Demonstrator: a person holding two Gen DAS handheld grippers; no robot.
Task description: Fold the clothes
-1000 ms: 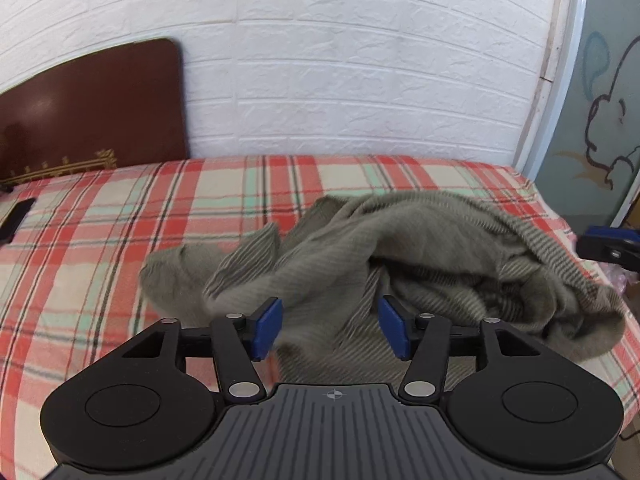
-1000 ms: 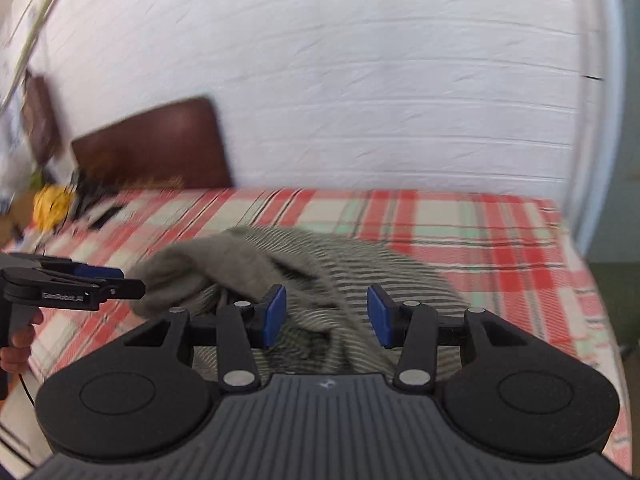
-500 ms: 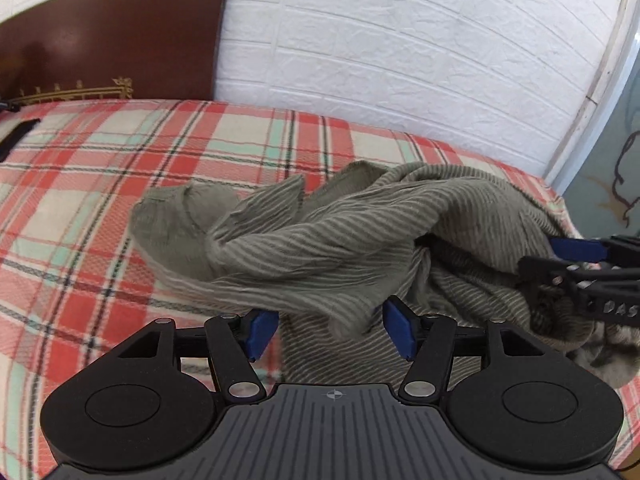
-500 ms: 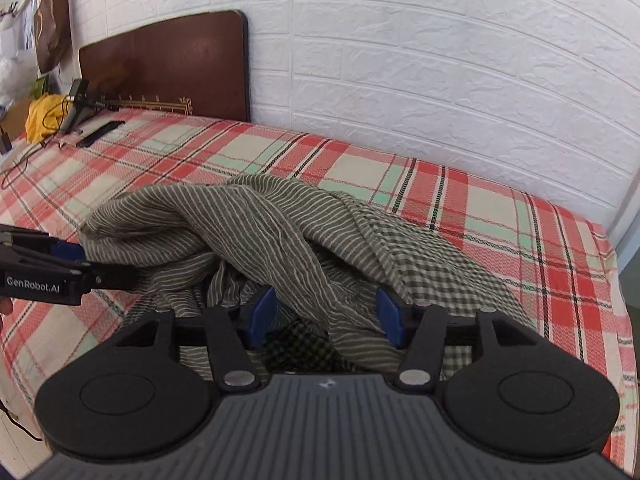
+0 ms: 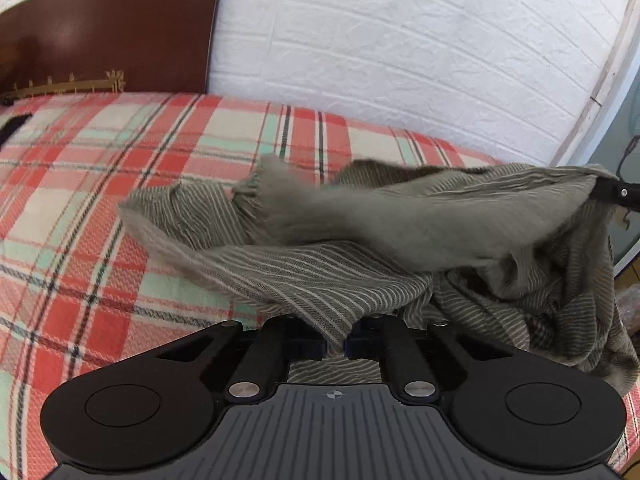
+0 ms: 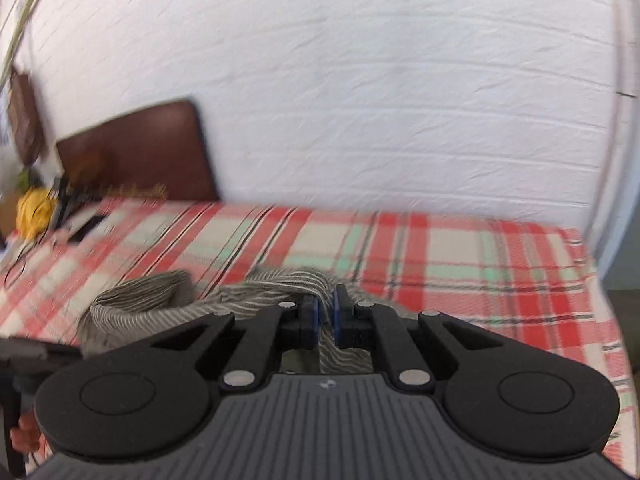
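Both my grippers clenched on the grey striped garment over the bed

My left gripper (image 5: pixel 335 346) pinches a fold of the garment (image 5: pixel 400 224) near its front edge; my right gripper (image 6: pixel 325 316) is closing, cloth pressed between its blue fingers (image 6: pixel 311 314). The garment hangs stretched between them, its far end trailing on the plaid bedspread (image 5: pixel 80 200).

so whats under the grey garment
The plaid bedspread lies under the garment and shows all round it. Whatever sits beneath the bunched folds is covered and cannot be seen.

Black hand-held gripper (image 5: pixel 335 350) with blue pads, silver screws.
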